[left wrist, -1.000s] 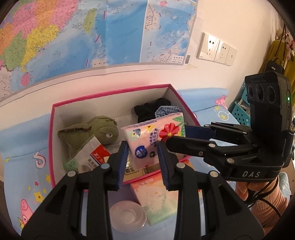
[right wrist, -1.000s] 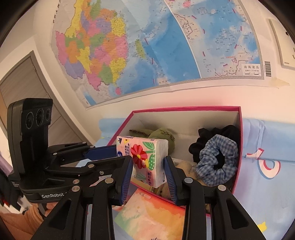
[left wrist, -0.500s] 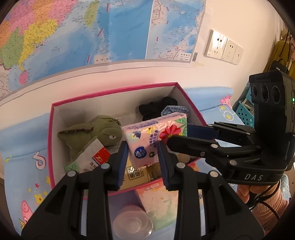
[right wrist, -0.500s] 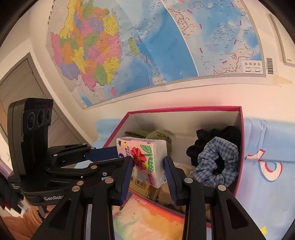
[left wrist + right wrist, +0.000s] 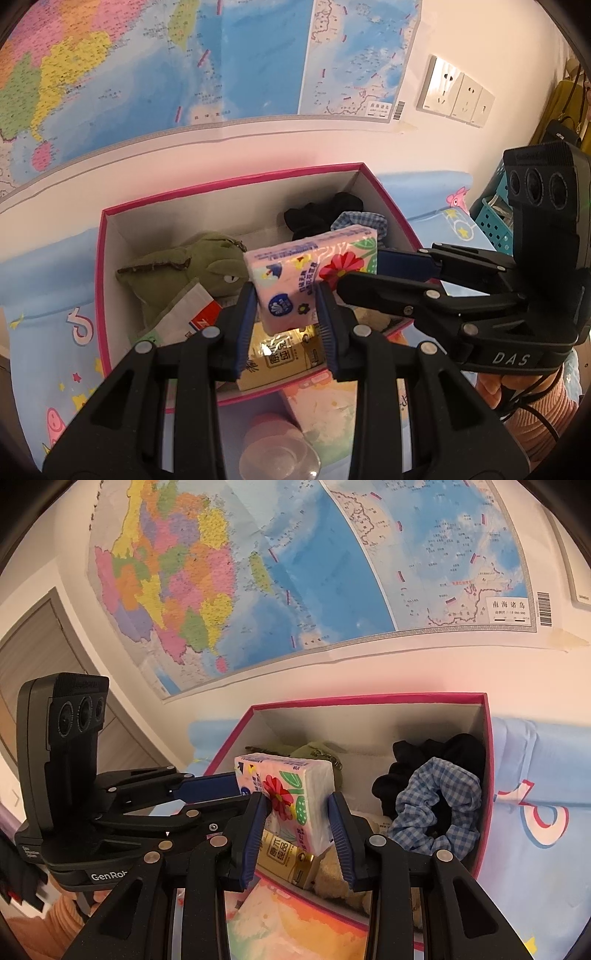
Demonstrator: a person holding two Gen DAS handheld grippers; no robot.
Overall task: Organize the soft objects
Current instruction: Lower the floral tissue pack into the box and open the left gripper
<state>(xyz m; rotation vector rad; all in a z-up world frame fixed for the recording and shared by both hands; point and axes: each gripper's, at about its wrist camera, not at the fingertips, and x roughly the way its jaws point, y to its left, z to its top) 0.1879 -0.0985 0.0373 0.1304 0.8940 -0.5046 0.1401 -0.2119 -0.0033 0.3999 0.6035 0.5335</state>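
Note:
A pink flowered tissue pack (image 5: 310, 269) hangs above the open pink box (image 5: 101, 280). My left gripper (image 5: 286, 306) is shut on its near end, and my right gripper (image 5: 297, 805) is shut on its other end (image 5: 291, 797). The right gripper also shows in the left wrist view (image 5: 351, 269), the left one in the right wrist view (image 5: 225, 788). Inside the box lie a green plush toy (image 5: 184, 273), a black cloth (image 5: 317, 218), a blue checked scrunchie (image 5: 436, 805) and a yellow tissue pack (image 5: 280, 358).
The box stands on a blue cartoon cloth (image 5: 535, 834) against a wall with a map (image 5: 221, 59). In front of the box lie a flat colourful pack (image 5: 295, 919) and a clear round lid (image 5: 279, 458). A teal basket (image 5: 495, 221) stands far right.
Both grippers have carried the tissue pack forward and up, from the box's front edge to above its inside. Both grips are unchanged.

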